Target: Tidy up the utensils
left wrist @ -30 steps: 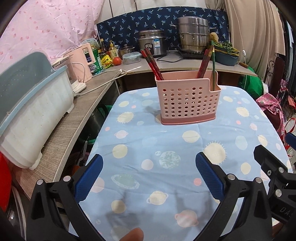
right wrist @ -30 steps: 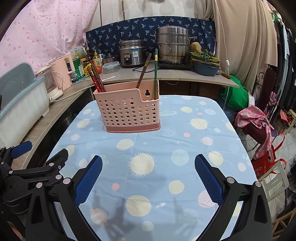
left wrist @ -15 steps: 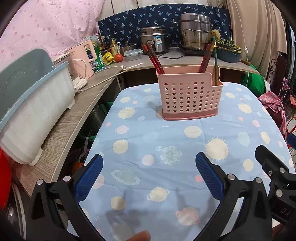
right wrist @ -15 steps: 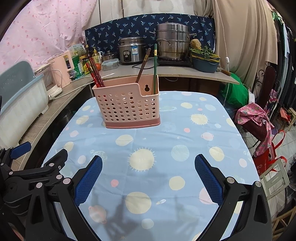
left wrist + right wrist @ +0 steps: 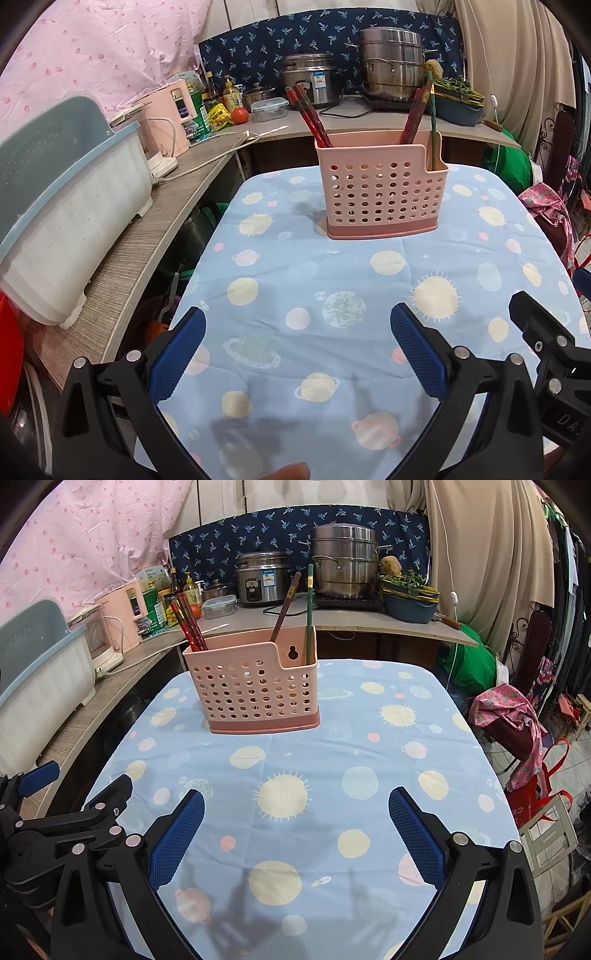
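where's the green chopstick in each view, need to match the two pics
Left wrist: the green chopstick stands at the right end of the pink holder, upper centre-right of the picture.
Right wrist: the green chopstick stands in the holder's notched right compartment, upper centre.
Shared landmark: the steel steamer pot on the counter behind.

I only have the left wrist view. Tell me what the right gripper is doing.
Observer: The right gripper is open above the tablecloth, with nothing between its fingers.
Operator: Describe the inside of the pink caddy's small end compartment.
Observer: The right wrist view shows a keyhole slot in the back wall of the pink caddy. The green chopstick stands just right of that slot.
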Available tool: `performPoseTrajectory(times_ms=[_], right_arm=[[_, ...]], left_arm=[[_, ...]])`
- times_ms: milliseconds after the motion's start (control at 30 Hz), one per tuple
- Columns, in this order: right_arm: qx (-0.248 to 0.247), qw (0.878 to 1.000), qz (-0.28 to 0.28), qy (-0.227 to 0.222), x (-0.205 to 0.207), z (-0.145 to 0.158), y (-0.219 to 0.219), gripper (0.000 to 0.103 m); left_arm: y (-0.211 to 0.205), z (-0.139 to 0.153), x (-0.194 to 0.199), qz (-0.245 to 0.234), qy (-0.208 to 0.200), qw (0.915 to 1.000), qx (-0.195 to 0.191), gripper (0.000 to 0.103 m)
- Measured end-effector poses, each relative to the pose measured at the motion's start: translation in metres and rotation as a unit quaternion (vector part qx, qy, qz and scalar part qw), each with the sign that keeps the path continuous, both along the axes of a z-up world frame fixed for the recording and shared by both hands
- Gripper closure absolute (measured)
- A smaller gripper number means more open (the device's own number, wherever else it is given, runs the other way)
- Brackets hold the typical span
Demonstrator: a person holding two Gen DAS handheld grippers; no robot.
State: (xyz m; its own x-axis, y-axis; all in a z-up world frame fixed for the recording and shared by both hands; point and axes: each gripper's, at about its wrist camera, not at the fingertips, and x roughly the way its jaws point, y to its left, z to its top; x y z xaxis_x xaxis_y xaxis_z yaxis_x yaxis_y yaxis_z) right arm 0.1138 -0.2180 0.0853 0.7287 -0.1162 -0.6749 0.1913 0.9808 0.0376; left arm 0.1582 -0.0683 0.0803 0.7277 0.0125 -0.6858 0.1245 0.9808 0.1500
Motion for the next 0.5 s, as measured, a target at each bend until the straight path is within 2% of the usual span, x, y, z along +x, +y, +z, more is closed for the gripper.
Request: performPoseTrajectory(times_ms=[500], right_arm=[[0.000, 1.000, 0.000, 0.000, 0.0000, 0.0000, -0.0001, 0.006]], left_arm=[[0.0008, 0.0001, -0.0003, 0.002, -0.003, 1.0000, 0.003, 0.007]])
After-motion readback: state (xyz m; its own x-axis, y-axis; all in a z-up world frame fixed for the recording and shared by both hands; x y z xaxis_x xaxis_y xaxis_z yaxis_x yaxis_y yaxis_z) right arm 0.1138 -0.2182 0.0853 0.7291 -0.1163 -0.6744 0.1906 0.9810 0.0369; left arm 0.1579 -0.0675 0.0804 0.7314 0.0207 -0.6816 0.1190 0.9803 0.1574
